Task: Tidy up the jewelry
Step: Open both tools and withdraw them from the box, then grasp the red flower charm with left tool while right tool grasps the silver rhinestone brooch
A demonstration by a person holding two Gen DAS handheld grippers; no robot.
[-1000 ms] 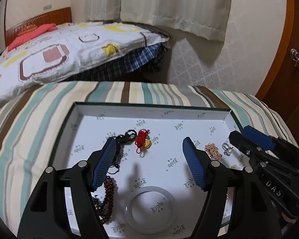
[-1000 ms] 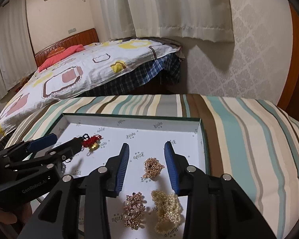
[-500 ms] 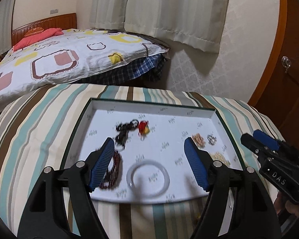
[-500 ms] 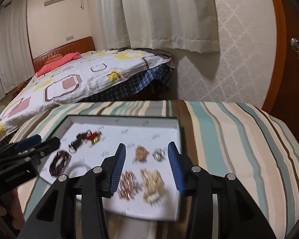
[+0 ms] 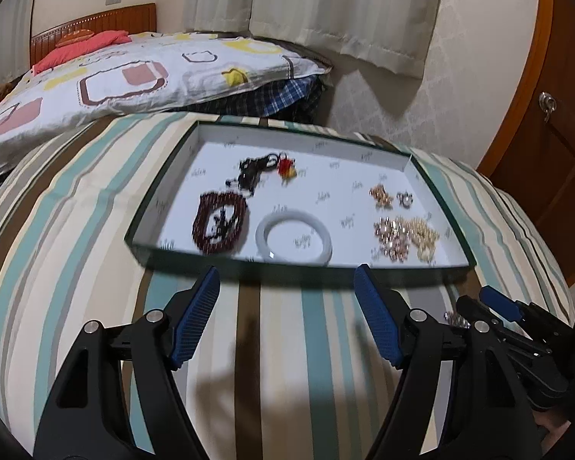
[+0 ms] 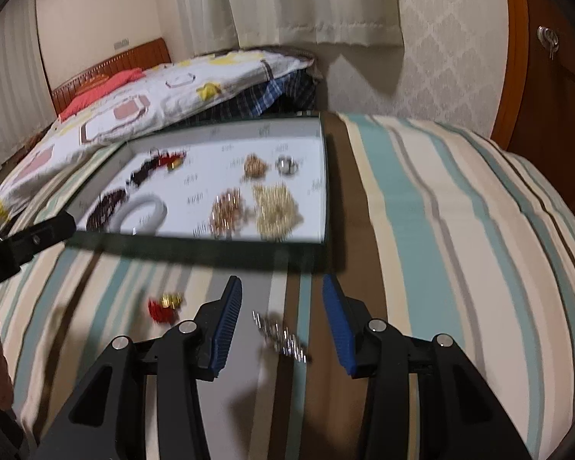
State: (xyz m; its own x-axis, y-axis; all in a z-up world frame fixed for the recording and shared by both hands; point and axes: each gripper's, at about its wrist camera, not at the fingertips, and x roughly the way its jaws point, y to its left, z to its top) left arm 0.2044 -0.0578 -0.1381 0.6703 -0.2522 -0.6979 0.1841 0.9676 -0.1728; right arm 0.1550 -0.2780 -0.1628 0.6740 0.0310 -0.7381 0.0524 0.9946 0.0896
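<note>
A white tray (image 5: 421,176) with a dark green rim lies on the striped cloth. It holds a dark red bead bracelet (image 5: 218,222), a white bangle (image 5: 293,235), a black piece (image 5: 253,170), a red-and-gold charm (image 5: 286,168) and gold and pink pieces (image 5: 406,234). My left gripper (image 5: 287,314) is open and empty, in front of the tray. My right gripper (image 6: 281,318) is open and empty. A silver sparkly piece (image 6: 281,337) lies on the cloth between its fingers. A red-and-gold charm (image 6: 165,304) lies on the cloth left of it.
A bed with a patterned quilt (image 5: 134,76) stands behind the striped surface (image 5: 76,230). A wooden door (image 5: 556,115) is at the right. Curtains (image 5: 326,7) hang on the back wall. The left gripper shows at the left edge of the right wrist view (image 6: 30,237).
Both grippers have pulled back from over the tray to the cloth in front of it. The silver piece and the loose charm have come into the right wrist view.
</note>
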